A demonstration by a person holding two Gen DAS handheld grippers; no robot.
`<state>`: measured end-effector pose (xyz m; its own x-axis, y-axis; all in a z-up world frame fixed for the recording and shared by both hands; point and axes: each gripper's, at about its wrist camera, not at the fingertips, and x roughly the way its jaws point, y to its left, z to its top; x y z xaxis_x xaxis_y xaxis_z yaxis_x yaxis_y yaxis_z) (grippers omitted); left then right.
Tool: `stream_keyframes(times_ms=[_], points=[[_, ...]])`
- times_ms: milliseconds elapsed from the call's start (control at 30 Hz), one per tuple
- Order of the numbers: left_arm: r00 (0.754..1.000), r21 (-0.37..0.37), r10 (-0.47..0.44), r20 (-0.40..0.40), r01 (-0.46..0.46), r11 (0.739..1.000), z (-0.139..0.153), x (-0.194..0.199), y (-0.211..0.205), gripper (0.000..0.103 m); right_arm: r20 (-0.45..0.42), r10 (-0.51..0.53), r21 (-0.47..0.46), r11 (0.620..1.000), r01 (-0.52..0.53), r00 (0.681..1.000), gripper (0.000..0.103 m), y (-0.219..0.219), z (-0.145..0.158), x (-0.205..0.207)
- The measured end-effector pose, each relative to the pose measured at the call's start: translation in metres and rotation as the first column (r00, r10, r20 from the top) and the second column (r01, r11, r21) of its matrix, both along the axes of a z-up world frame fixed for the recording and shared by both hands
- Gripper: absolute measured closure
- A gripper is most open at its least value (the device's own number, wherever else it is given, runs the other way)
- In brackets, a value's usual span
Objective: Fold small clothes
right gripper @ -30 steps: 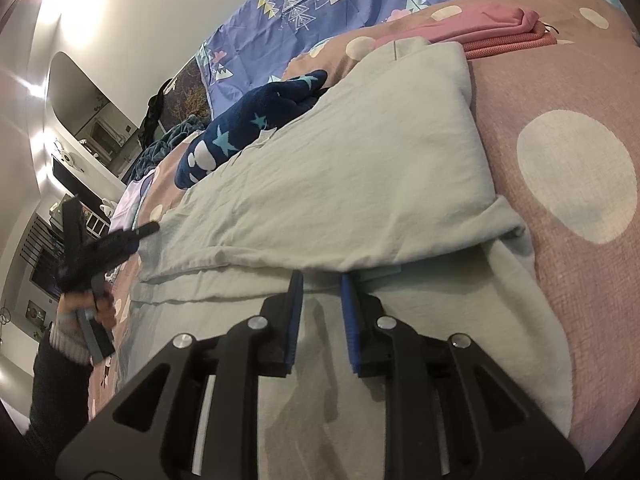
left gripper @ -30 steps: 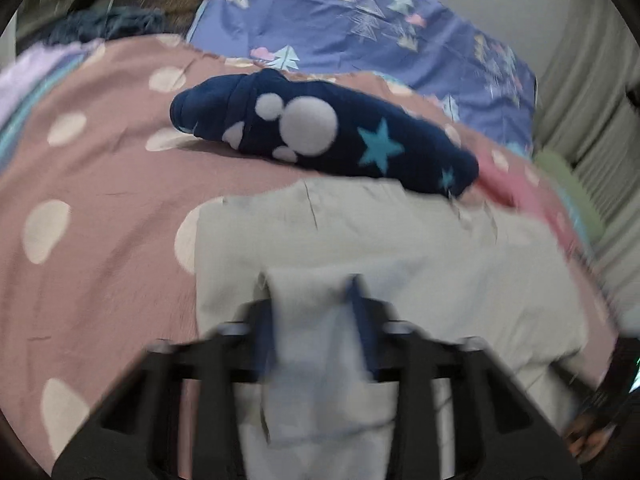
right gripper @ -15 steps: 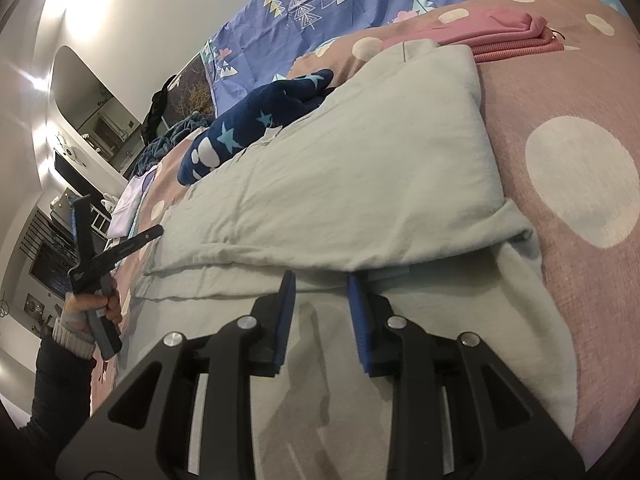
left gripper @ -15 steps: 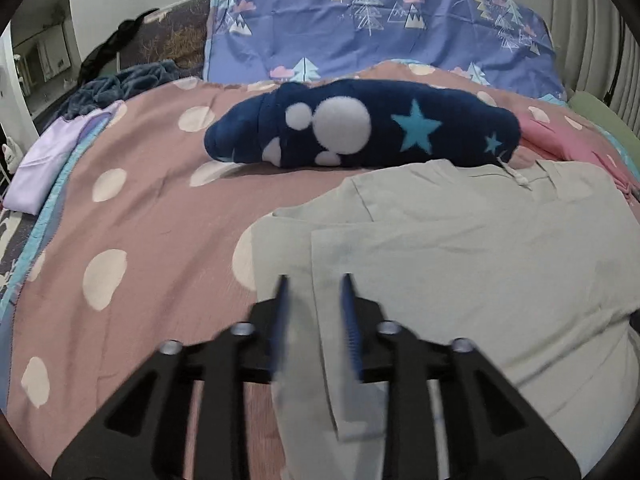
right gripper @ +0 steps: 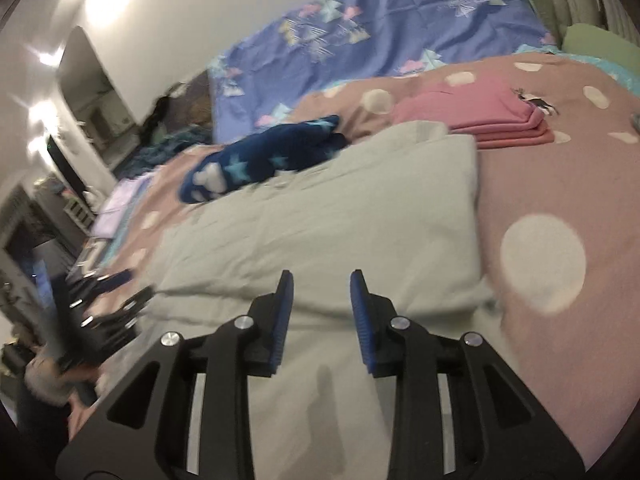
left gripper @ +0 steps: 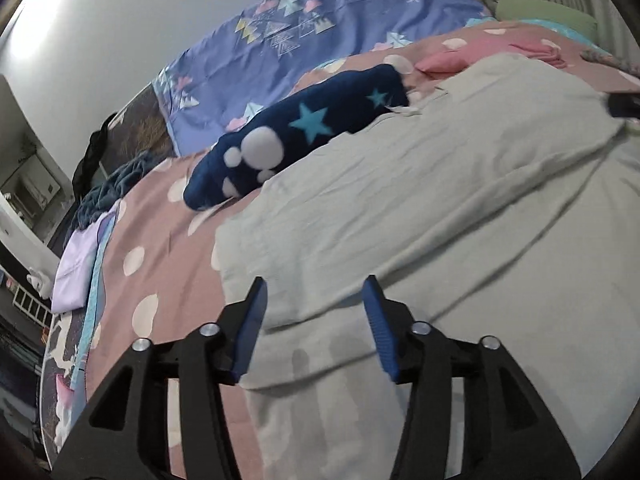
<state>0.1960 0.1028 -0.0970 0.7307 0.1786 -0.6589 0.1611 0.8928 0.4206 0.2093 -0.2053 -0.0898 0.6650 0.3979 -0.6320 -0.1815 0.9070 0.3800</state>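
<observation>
- Left gripper (left gripper: 314, 300): jaws apart and just been opening, nothing between them, over the near left corner of the grey garment (left gripper: 400, 208).
- The garment lies folded on the spotted bedspread (right gripper: 560, 208), touching the navy star sock (right gripper: 260, 160).
- Right gripper (right gripper: 322, 296): jaws apart, just been opening, empty above the cloth.
- Folded pink clothes (right gripper: 480, 116) lie beyond.

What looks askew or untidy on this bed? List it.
The pale grey garment is folded unevenly, its lower layer sticking out past the fold. The navy star-print item lies bunched and unfolded beside the neat pink stack.
</observation>
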Motion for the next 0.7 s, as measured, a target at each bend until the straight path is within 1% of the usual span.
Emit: stream_keyframes(times_ms=[33, 67, 100, 133, 167, 200, 233, 300, 333, 400, 500, 533, 633, 700], points=[[1.000, 0.008, -0.001, -0.010, 0.001, 1.000, -0.003, -0.002, -0.003, 0.051, -0.070, -0.019, -0.045, 0.999, 0.016, 0.997, 0.075, 0.000, -0.015, 0.014], [1.000, 0.011, 0.010, -0.019, -0.010, 1.000, -0.005, -0.002, -0.004, 0.051, -0.123, -0.037, -0.085, 0.996, 0.026, 0.992, 0.082, 0.000, -0.026, 0.020], [0.999, 0.005, 0.022, -0.025, -0.022, 1.000, -0.008, -0.005, -0.002, 0.051, -0.141, -0.053, -0.121, 0.992, 0.036, 0.989, 0.088, -0.001, -0.038, 0.018], [0.999, -0.017, 0.032, -0.028, -0.033, 0.999, -0.009, -0.011, 0.002, 0.051, -0.107, -0.048, -0.133, 0.991, 0.034, 0.993, 0.088, -0.002, -0.037, 0.009], [0.999, -0.050, 0.042, -0.025, -0.043, 0.998, -0.008, -0.020, 0.008, 0.051, -0.091, -0.034, -0.155, 0.988, 0.020, 0.995, 0.087, -0.001, -0.034, -0.001], [0.999, -0.074, 0.050, -0.023, -0.051, 0.996, -0.007, -0.028, 0.011, 0.051, -0.102, -0.014, -0.178, 0.984, -0.005, 0.995, 0.085, 0.000, -0.034, -0.011], [0.997, -0.116, 0.068, -0.022, -0.070, 0.991, -0.005, -0.041, 0.020, 0.051, -0.095, 0.002, -0.181, 0.983, -0.019, 0.995, 0.084, -0.003, -0.032, -0.024], [0.994, -0.199, 0.105, -0.022, -0.107, 0.974, -0.001, -0.067, 0.038, 0.048, -0.084, 0.018, -0.157, 0.987, -0.031, 0.996, 0.079, -0.014, -0.028, -0.047], [0.994, -0.235, 0.111, -0.021, -0.113, 0.965, 0.000, -0.079, 0.046, 0.046, -0.080, 0.024, -0.125, 0.992, -0.034, 0.997, 0.077, -0.023, -0.024, -0.063], [0.993, -0.287, 0.117, -0.024, -0.118, 0.951, 0.000, -0.104, 0.061, 0.045, -0.073, 0.013, -0.100, 0.995, -0.021, 0.997, 0.070, -0.037, -0.020, -0.087], [0.992, -0.364, 0.100, -0.071, -0.119, 0.924, -0.006, -0.144, 0.081, 0.044, -0.073, -0.018, -0.064, 0.998, 0.014, 0.997, 0.070, -0.064, -0.018, -0.126], [0.992, -0.416, 0.076, -0.101, -0.112, 0.903, -0.010, -0.157, 0.087, 0.045, -0.086, -0.016, -0.035, 0.999, 0.013, 0.996, 0.070, -0.073, -0.021, -0.137], [0.988, -0.509, 0.023, -0.153, -0.099, 0.855, -0.023, -0.186, 0.091, 0.045, -0.117, 0.009, 0.013, 1.000, -0.008, 0.993, 0.073, -0.086, -0.030, -0.162], [0.988, -0.512, 0.011, -0.154, -0.089, 0.855, -0.027, -0.201, 0.085, 0.045, -0.121, 0.016, 0.007, 1.000, -0.015, 0.993, 0.073, -0.084, -0.033, -0.180]])
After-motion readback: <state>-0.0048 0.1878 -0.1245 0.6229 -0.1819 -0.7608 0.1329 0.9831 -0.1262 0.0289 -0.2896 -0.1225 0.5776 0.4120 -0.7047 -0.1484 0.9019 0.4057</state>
